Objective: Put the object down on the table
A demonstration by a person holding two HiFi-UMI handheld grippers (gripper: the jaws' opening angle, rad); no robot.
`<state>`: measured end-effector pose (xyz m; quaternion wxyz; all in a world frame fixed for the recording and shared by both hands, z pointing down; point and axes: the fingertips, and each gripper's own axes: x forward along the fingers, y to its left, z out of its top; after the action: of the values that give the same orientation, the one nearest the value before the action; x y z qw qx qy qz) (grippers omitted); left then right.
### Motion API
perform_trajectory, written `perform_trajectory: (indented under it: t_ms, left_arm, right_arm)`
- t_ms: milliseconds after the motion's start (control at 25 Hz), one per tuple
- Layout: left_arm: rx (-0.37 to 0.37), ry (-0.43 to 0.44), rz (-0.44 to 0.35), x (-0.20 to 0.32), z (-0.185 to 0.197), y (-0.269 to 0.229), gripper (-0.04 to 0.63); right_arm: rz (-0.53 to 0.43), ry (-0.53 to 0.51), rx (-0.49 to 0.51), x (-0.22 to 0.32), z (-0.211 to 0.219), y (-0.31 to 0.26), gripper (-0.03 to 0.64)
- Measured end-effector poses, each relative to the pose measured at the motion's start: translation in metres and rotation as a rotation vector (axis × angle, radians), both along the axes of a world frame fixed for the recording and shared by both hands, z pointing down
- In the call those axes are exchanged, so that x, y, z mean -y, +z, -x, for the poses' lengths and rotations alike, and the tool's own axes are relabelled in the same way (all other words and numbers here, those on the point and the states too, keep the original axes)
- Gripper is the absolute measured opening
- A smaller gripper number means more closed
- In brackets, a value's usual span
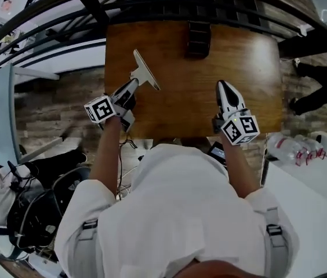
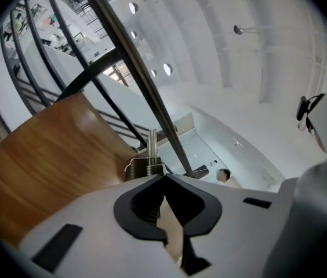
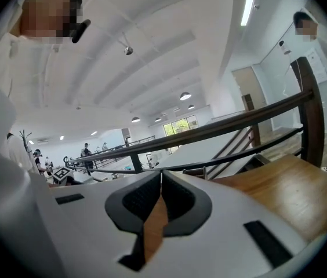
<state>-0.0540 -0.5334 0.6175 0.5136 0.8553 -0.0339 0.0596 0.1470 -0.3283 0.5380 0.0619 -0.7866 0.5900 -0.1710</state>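
- Left claw [image 1: 130, 87]: closed on the short stem of a flat metal tool [image 1: 146, 69]. The left gripper view shows a coil spring on the tool just past the claw tips.
- Right claw [image 1: 222, 84]: tips together with nothing between them, over the right half of the bench [image 1: 210, 126], well apart from the tool.
- Position: the tool sits over the left half of the bench, nearer the far edge than the near one. I cannot tell whether it touches the wood.
- Orientation: the long bar runs diagonally. One end points to the far left corner and the other to the middle of the bench. The stem branches off toward the left edge, into your claw.
- Step in hand, as judged: setting it down.
  - Lower the left claw until the bar lies flat along its whole length.
  - Do not open while either end is raised, or it will tip and clatter.
  - Keep it inside the left edge.
  - Open fully, then draw back along the stem so the spring does not catch.
  - Leave the right claw where it is.
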Motion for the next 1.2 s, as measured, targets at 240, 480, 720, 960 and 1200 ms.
perform_trajectory:
  t_ms: [240, 480, 720, 960, 1200]
  left_arm:
    - [0.039, 0.067, 0.129, -0.009, -0.016, 0.049, 0.023]
    - [0.109, 0.018, 0.283, -0.011, -0.018, 0.102, 0.023]
    - [0.136, 0.026, 0.312, -0.013, -0.019, 0.137, 0.023]
    - [0.154, -0.018, 0.395, -0.010, -0.018, 0.162, 0.023]
    - [0.178, -0.037, 0.409, -0.010, -0.021, 0.174, 0.023]
  right_arm:
    - [0.025, 0.082, 0.000, -0.011, 0.006, 0.020, 0.026]
    - [0.015, 0.142, -0.029, -0.012, 0.000, 0.032, 0.026]
    - [0.011, 0.168, -0.026, -0.020, -0.007, 0.033, 0.026]
    - [0.021, 0.190, -0.015, -0.028, -0.014, 0.039, 0.026]
    - [0.027, 0.200, -0.005, -0.031, -0.020, 0.042, 0.026]
